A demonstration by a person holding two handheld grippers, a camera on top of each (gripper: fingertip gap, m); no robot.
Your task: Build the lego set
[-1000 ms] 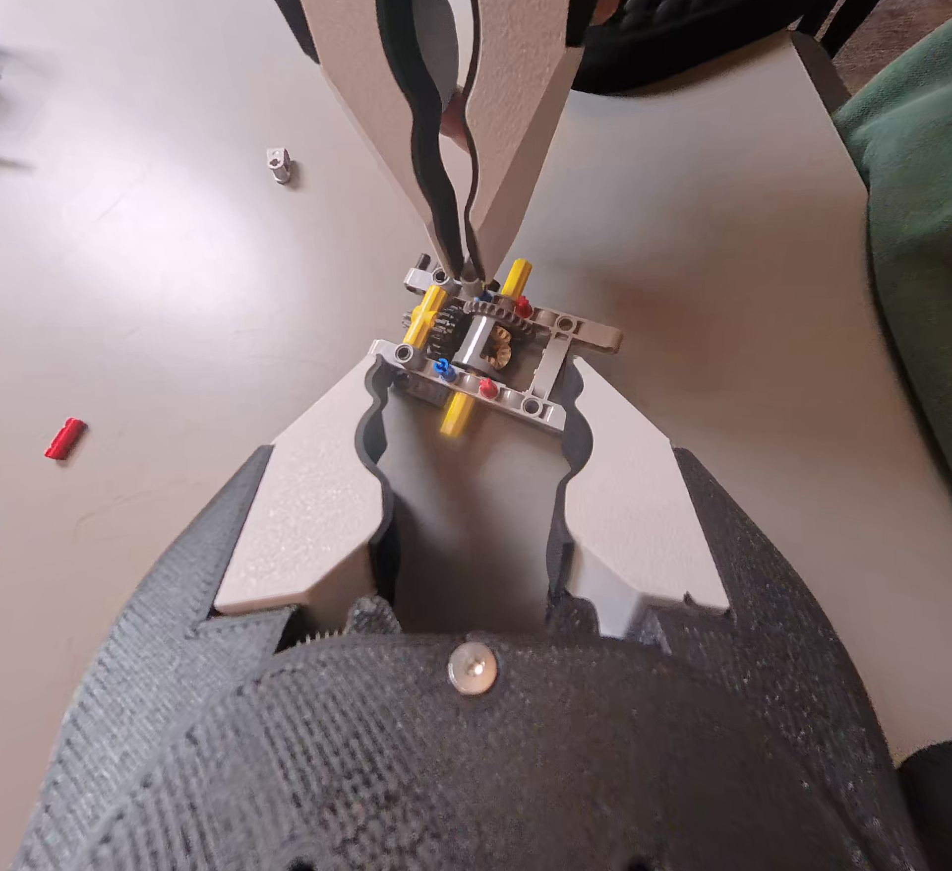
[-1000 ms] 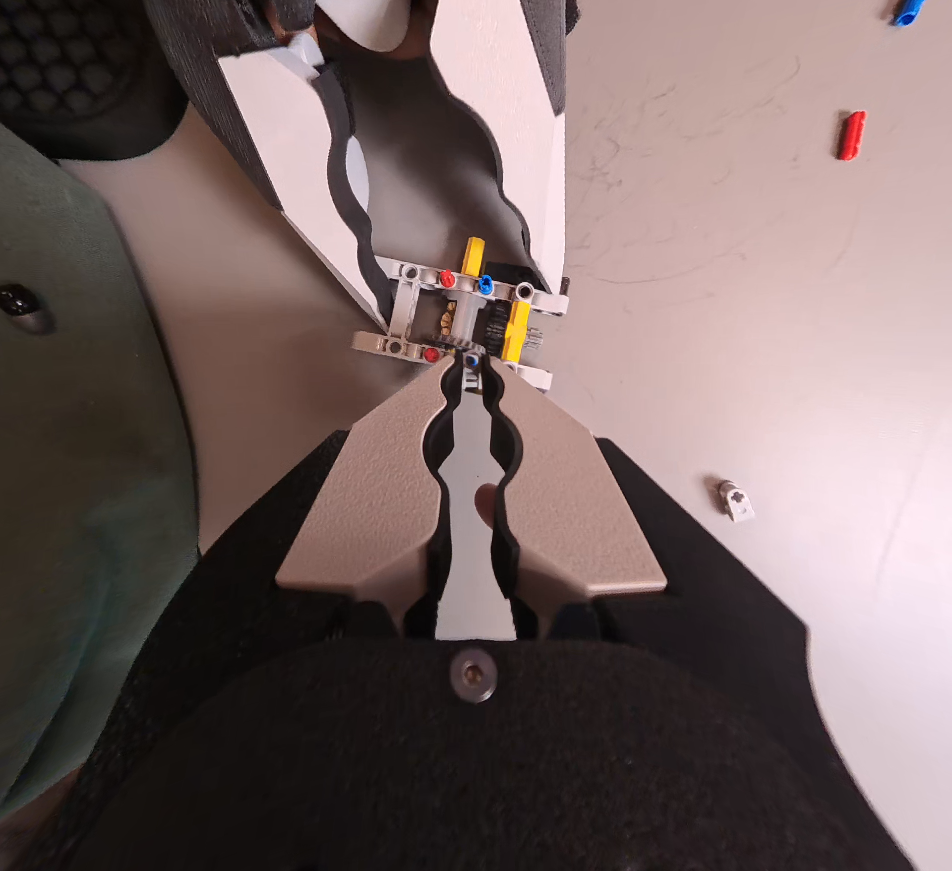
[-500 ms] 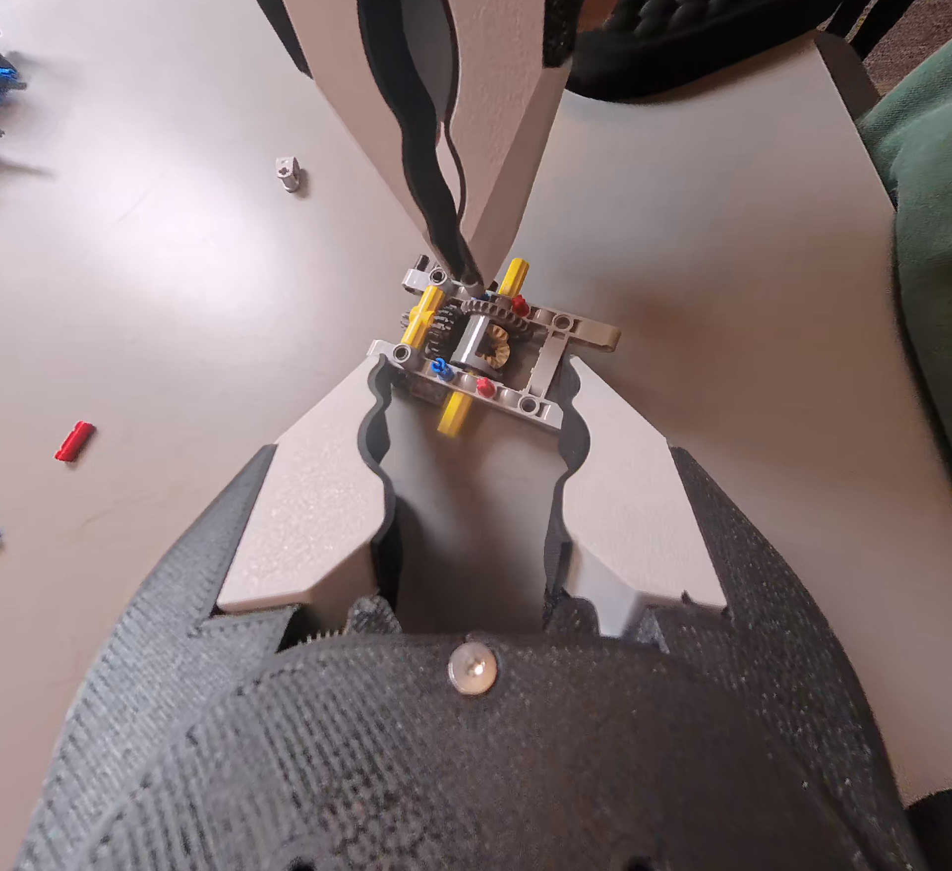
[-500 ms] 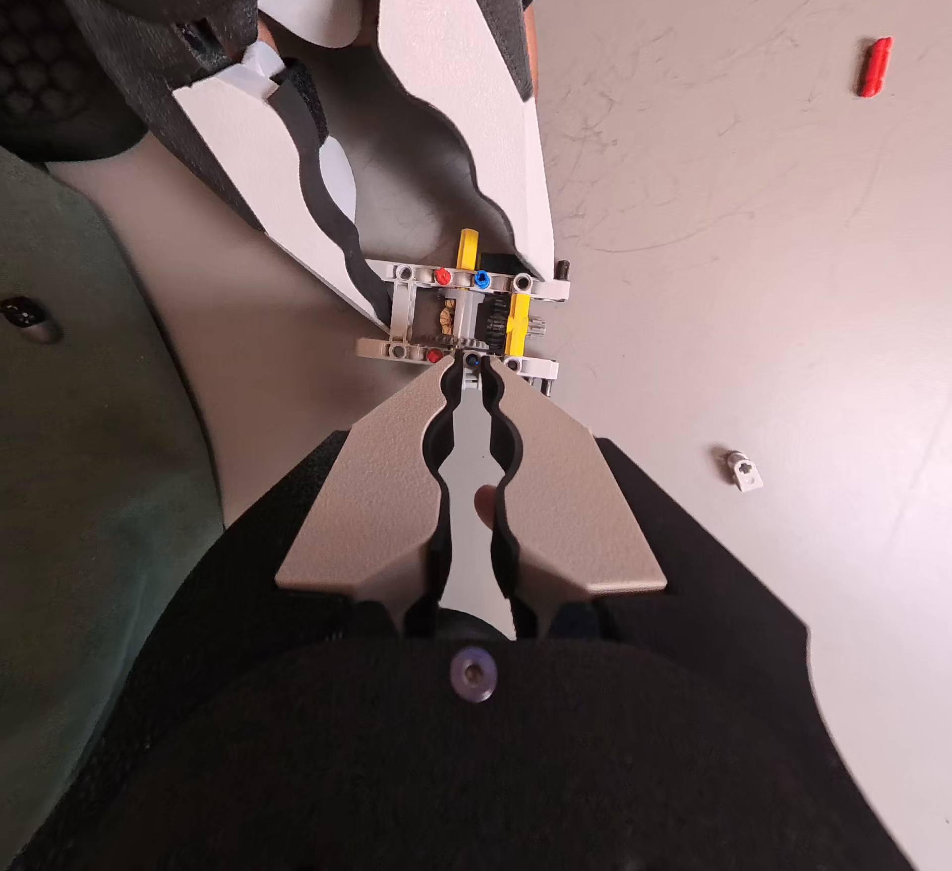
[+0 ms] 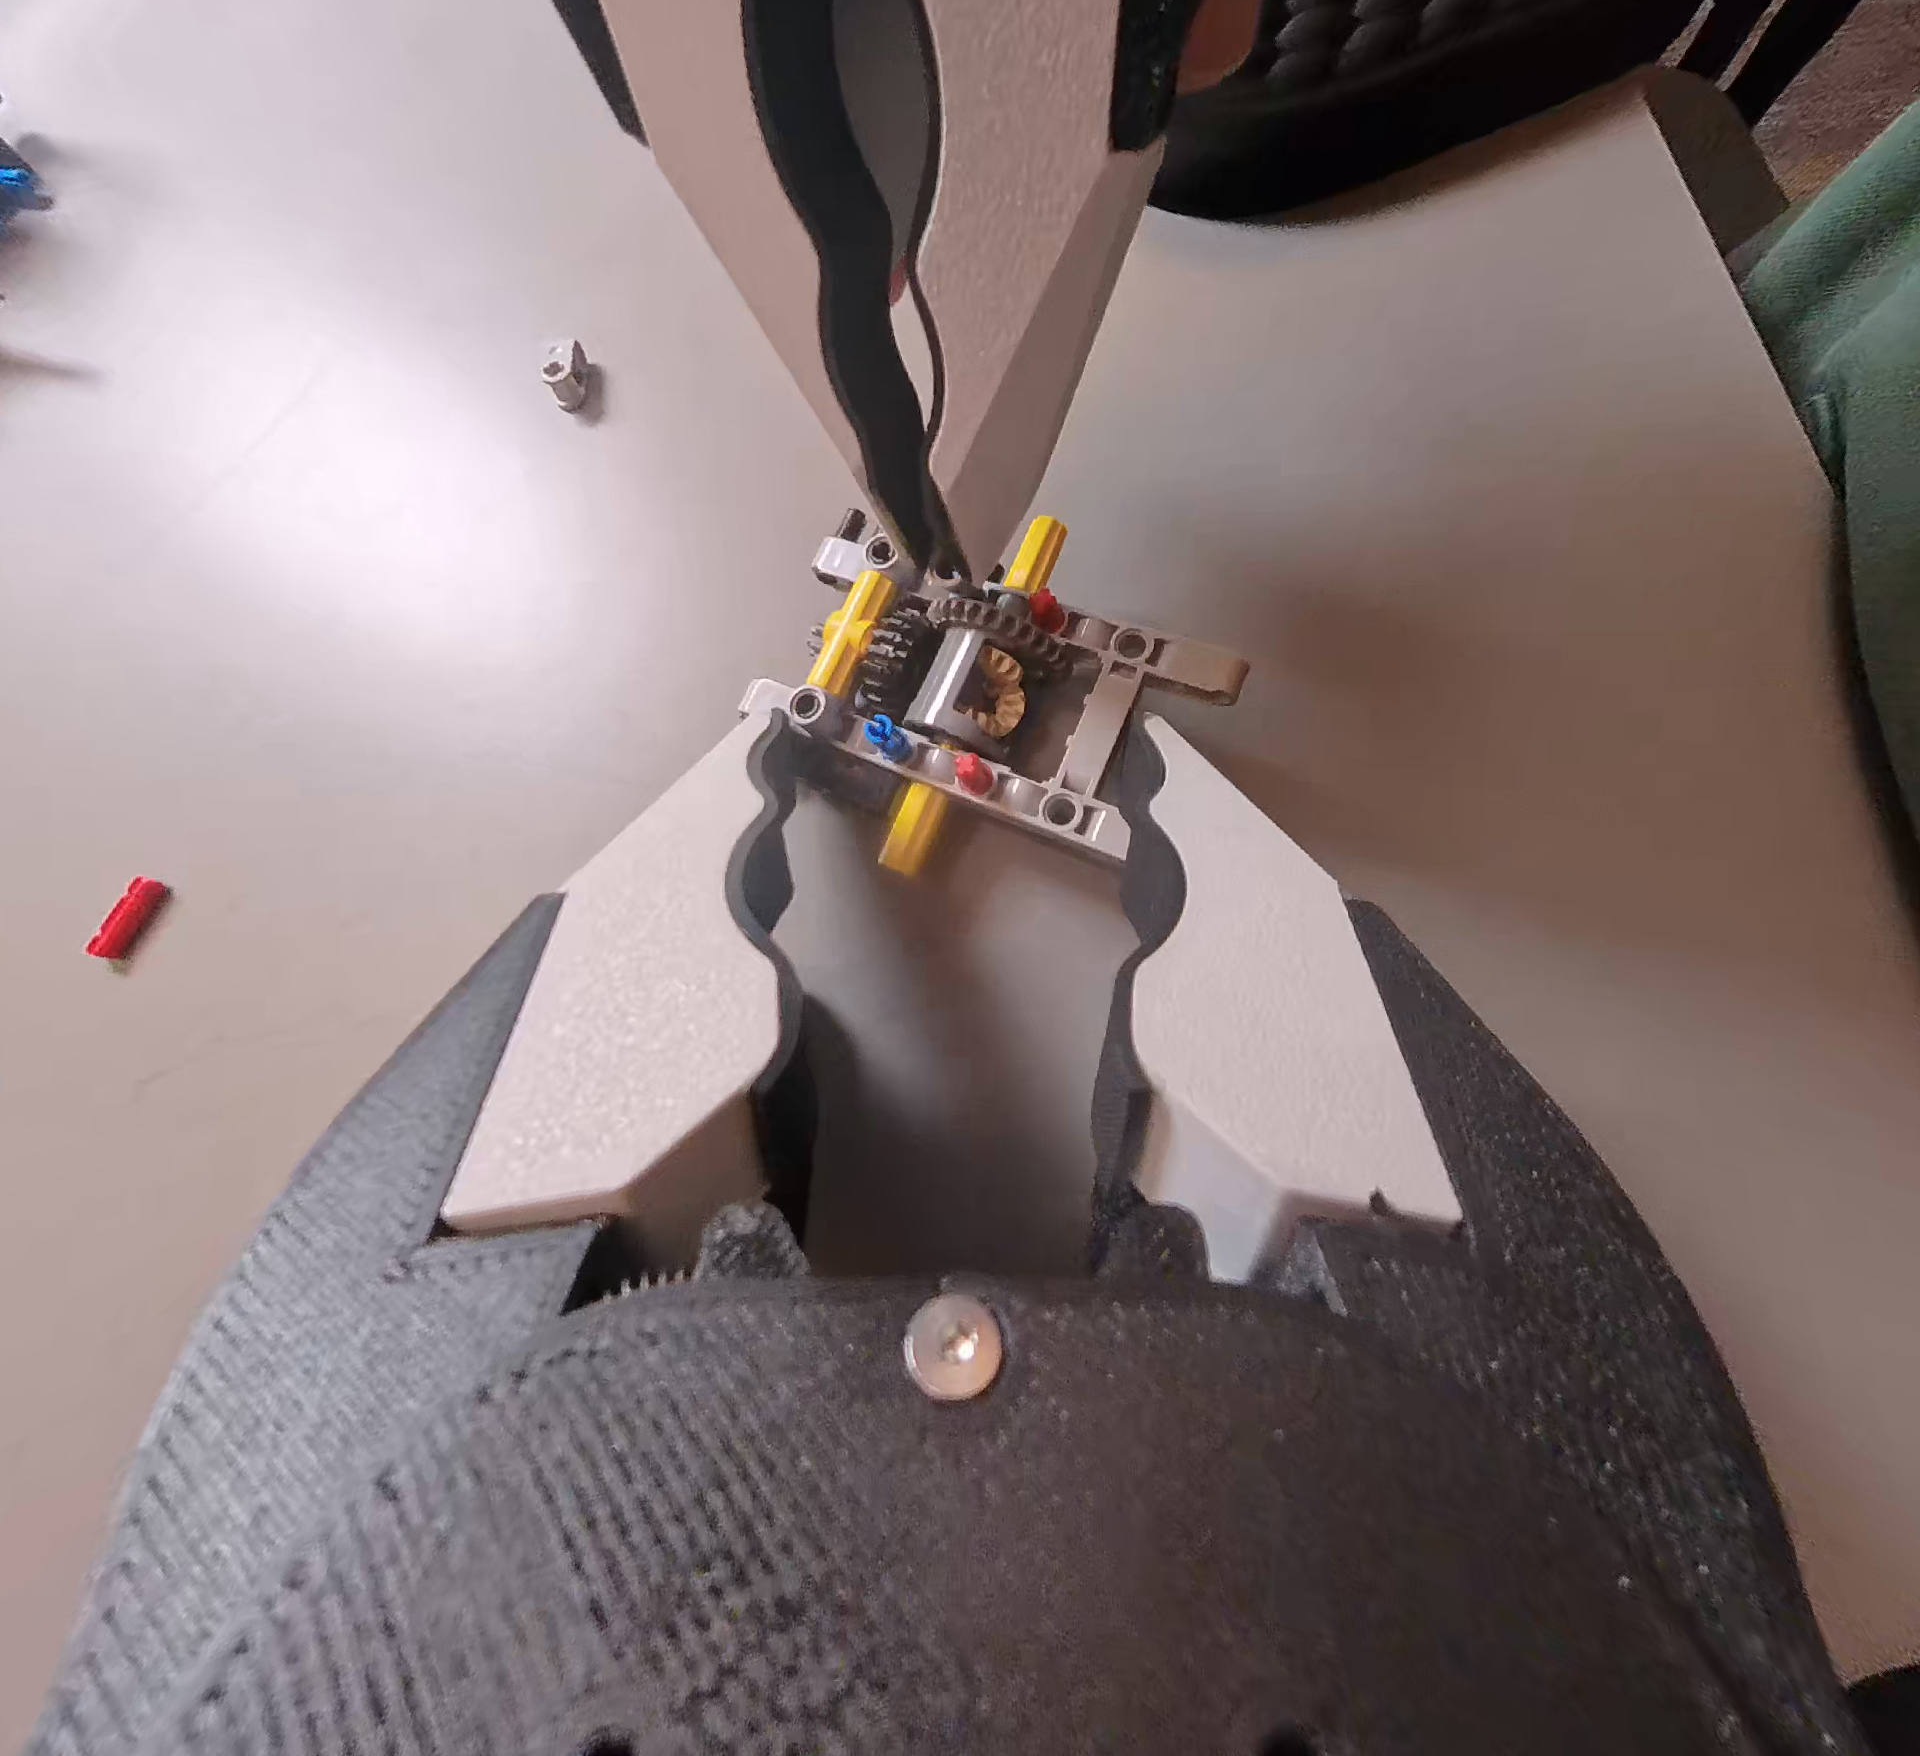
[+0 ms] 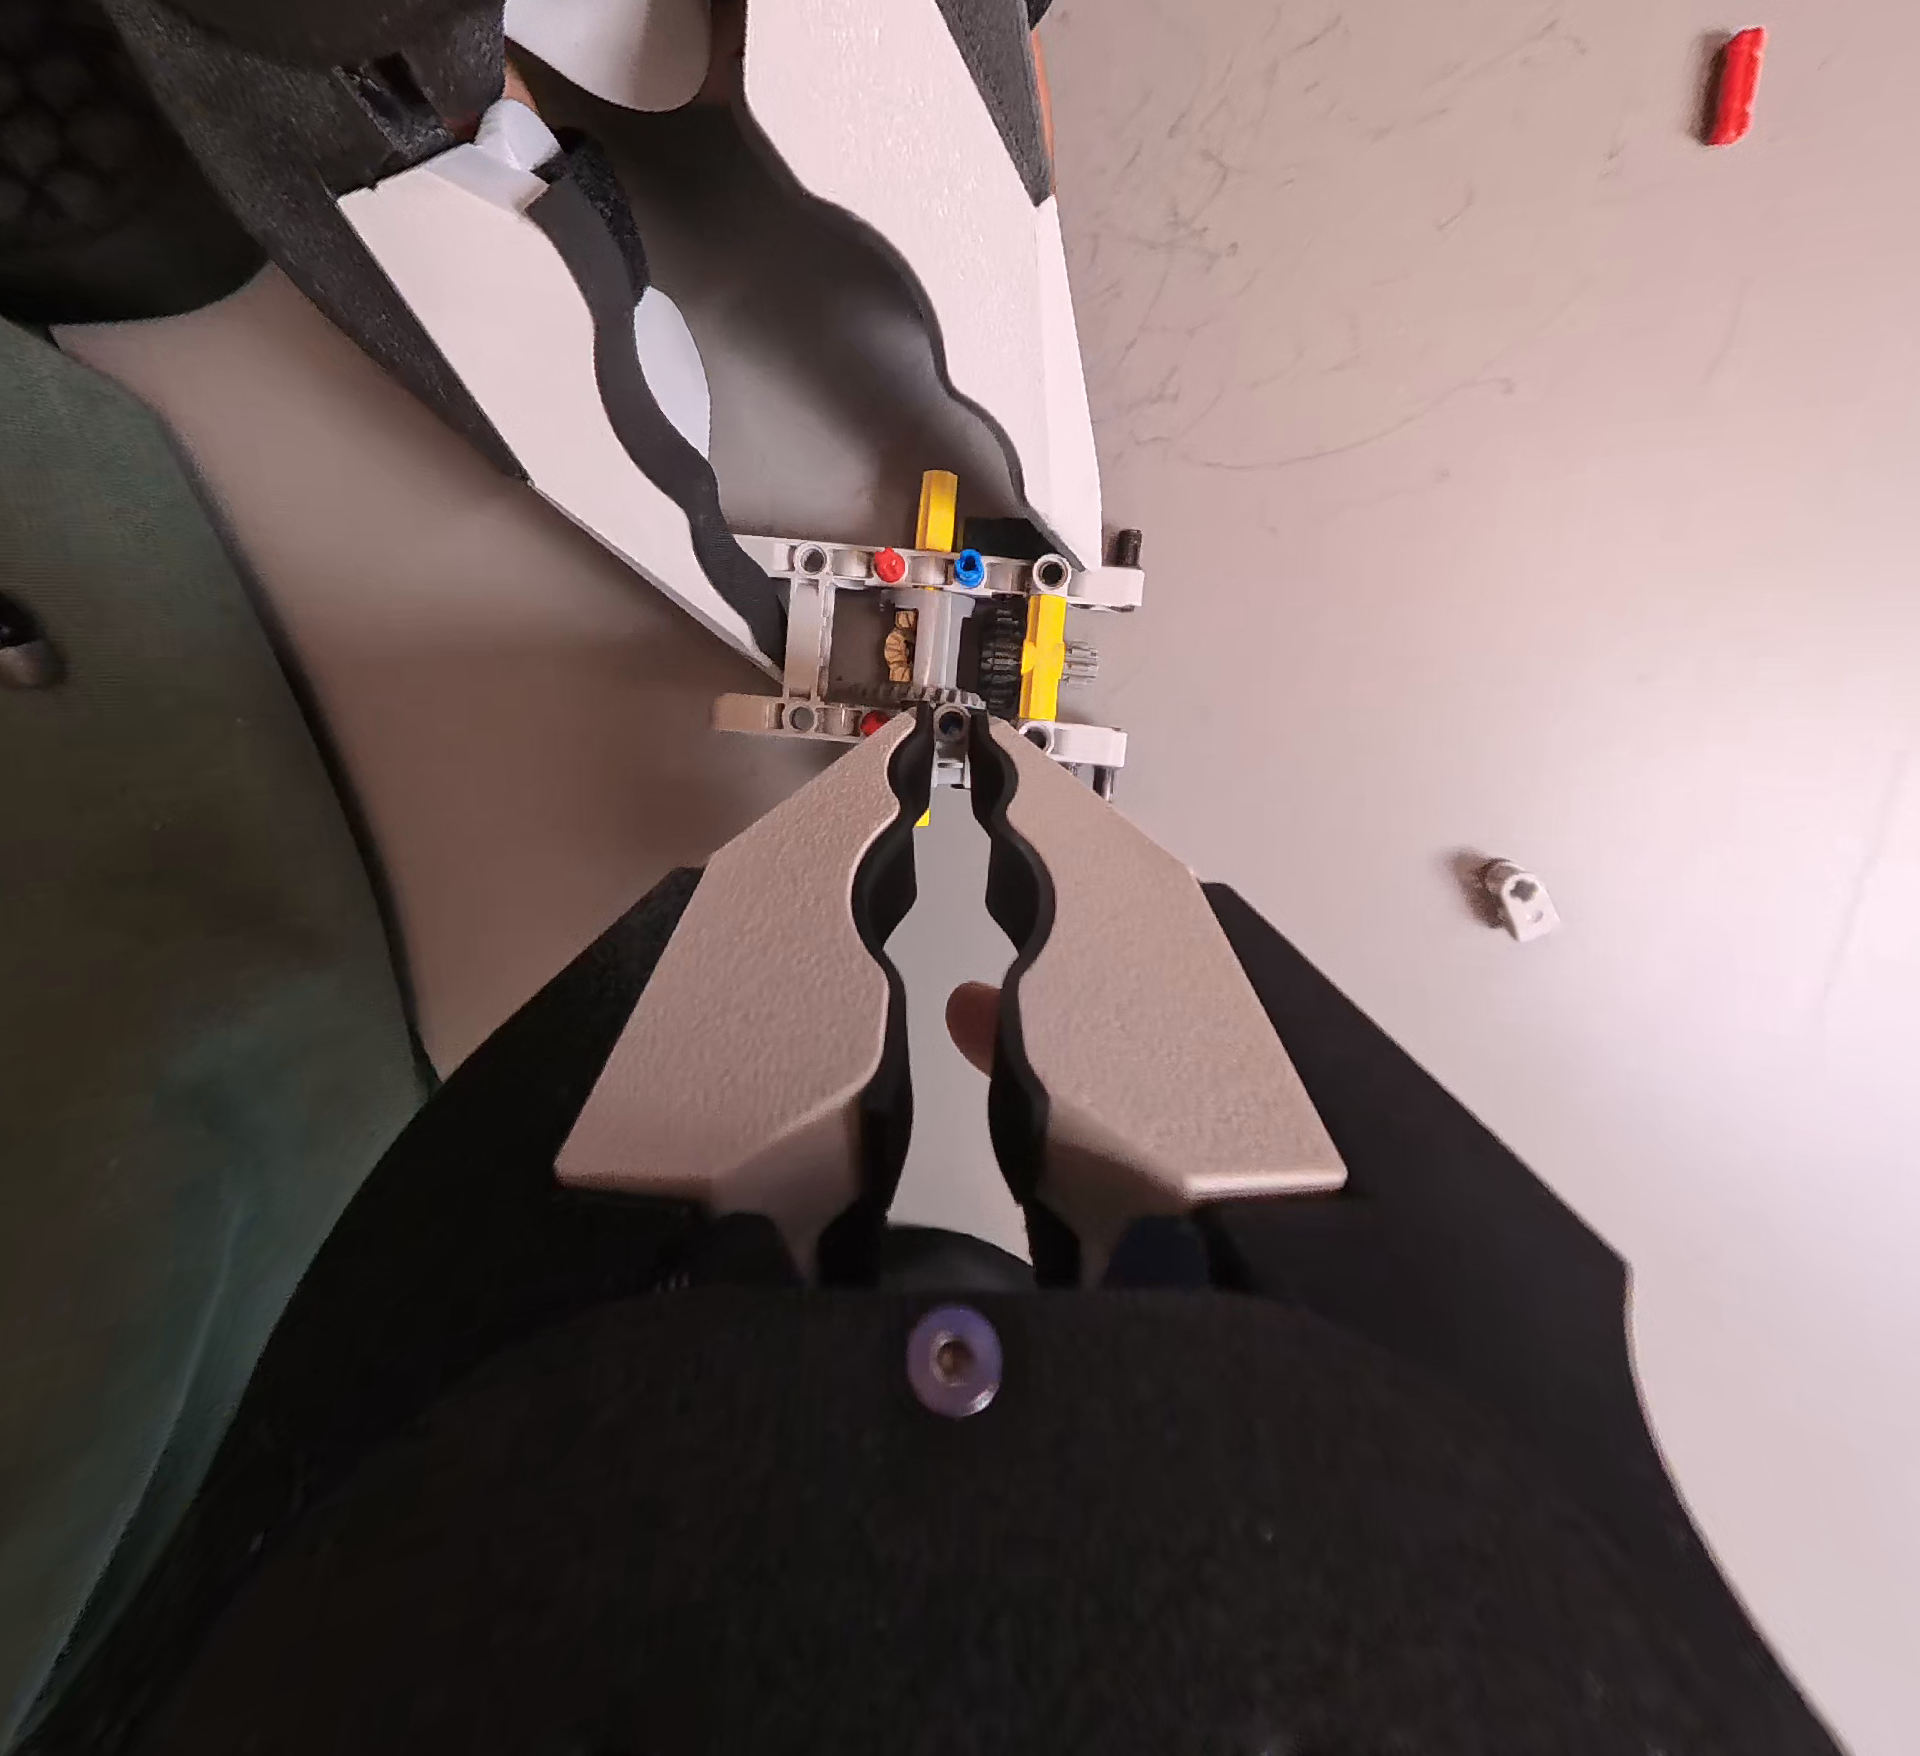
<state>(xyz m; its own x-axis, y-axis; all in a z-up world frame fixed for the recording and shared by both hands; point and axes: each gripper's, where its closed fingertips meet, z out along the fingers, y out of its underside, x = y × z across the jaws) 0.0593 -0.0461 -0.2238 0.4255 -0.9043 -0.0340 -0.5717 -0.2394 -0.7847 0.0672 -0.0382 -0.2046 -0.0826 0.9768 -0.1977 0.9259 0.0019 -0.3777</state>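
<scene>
Bracing the lego assembly [image 5: 977, 709] from both ends: left claw [image 5: 951, 771] is spread wide with its tips clamped on the outer ends of the near grey beam, and the frame sits on the counter [image 5: 312, 563] between the two claws. Right claw [image 6: 951, 740] is nearly closed, pinching a small grey piece [image 6: 949, 750] at the middle of the opposite beam — probably being seated there, though the joint itself is hidden by the tips.

Risks, as judged:
- Push off-axis and the piece could cock in its hole, or the frame could pivot in the left claw's hold.
- Yellow axles [image 5: 914, 828] stick out; a slipping tip could knock one inward and disturb the gears.

Room: counter edge and a green garment [image 6: 156, 875] lie close on one side — little margin there. Opposite side is open; the loose red pin [image 6: 1730, 85] and grey connector [image 6: 1512, 896] are well apart.
</scene>
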